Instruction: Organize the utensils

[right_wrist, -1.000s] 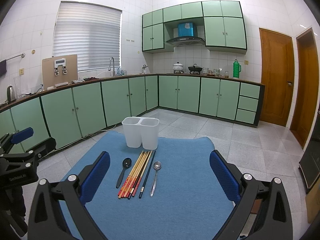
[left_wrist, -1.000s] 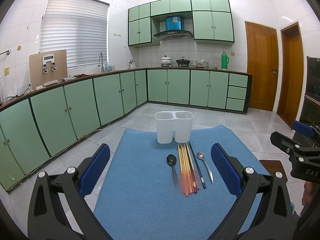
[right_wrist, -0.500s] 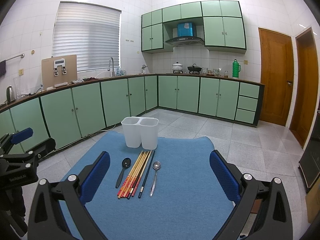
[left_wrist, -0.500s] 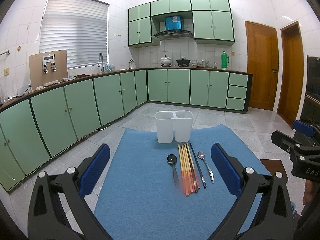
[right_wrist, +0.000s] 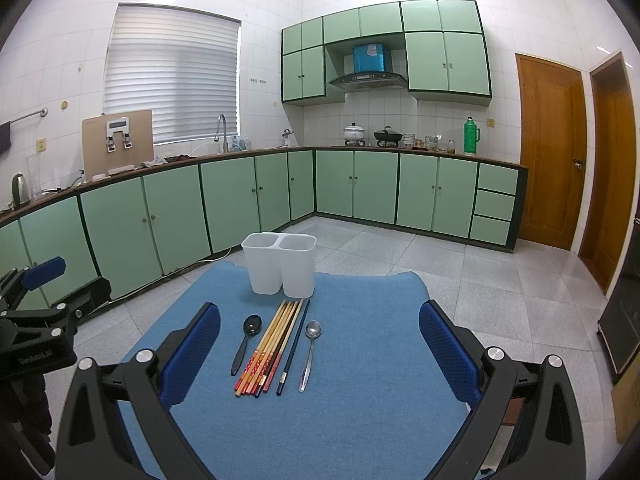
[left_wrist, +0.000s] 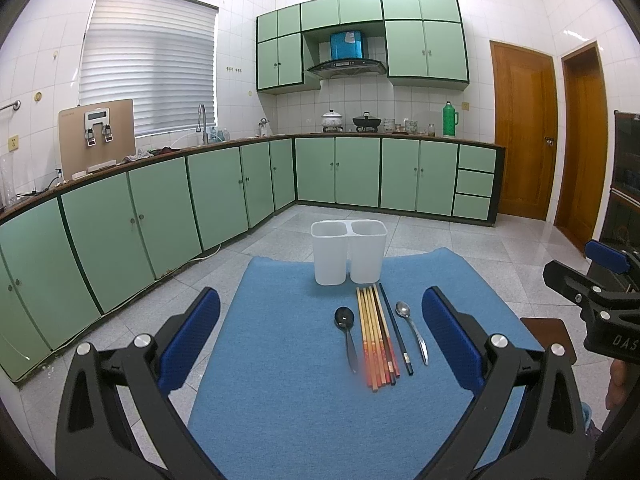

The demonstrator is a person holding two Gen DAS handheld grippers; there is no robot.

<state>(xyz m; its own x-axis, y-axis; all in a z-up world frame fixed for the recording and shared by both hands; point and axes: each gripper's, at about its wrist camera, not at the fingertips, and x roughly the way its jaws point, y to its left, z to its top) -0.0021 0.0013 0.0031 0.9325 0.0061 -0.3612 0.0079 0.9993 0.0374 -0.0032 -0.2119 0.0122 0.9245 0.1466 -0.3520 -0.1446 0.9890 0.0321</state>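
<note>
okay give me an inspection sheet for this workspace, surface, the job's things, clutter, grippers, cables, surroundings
Surface: blue mat, flat on a table.
Job's things: white two-compartment holder upright, nothing seen inside; black spoon, chopsticks, dark chopstick, metal spoon lying in a row before it.
Clutter: nothing seen.
Grippers: left gripper open, holding nothing; right gripper likewise.
Cables: white cord along the cabinet base.
Surroundings: green cabinets, wooden doors.

The insides of the white two-compartment holder could not be seen. The blue mat's near edge was cut off. The stove-side jars were too small to identify.
</note>
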